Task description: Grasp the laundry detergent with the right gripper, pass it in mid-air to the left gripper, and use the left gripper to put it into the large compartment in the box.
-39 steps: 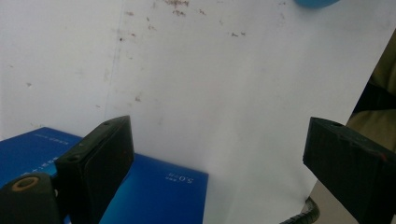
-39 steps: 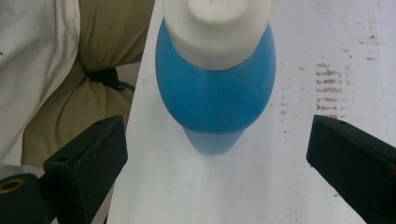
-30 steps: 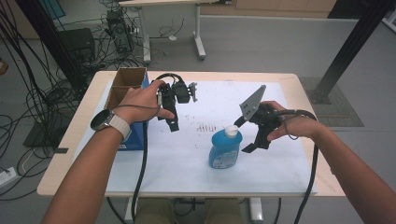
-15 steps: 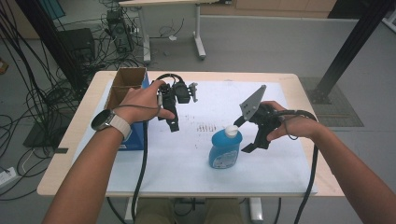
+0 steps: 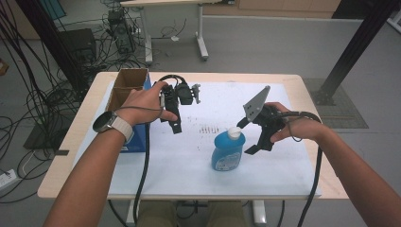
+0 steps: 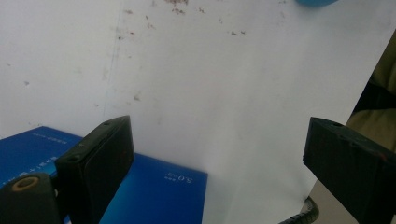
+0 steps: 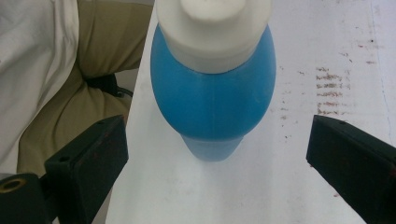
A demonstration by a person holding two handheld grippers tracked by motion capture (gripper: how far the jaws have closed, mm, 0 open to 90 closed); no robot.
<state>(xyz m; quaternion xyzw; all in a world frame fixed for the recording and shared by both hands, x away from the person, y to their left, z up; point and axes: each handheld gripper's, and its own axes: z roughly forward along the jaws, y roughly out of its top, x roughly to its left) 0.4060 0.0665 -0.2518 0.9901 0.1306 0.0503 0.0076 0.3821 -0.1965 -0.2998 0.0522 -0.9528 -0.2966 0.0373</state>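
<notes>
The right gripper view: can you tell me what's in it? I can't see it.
A blue bottle with a white cap stands on white paper, straight ahead of the right hand-held gripper. Its two black jaws stand wide open, one each side of the bottle, not touching it. The person's tan trousers show at the left.

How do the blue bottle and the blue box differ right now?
The blue bottle is rounded with a white cap; the blue box is flat-sided and rectangular. The bottle stands upright mid-sheet beside the open right gripper; the box sits at the table's left edge under the left forearm. Both are blue.
</notes>
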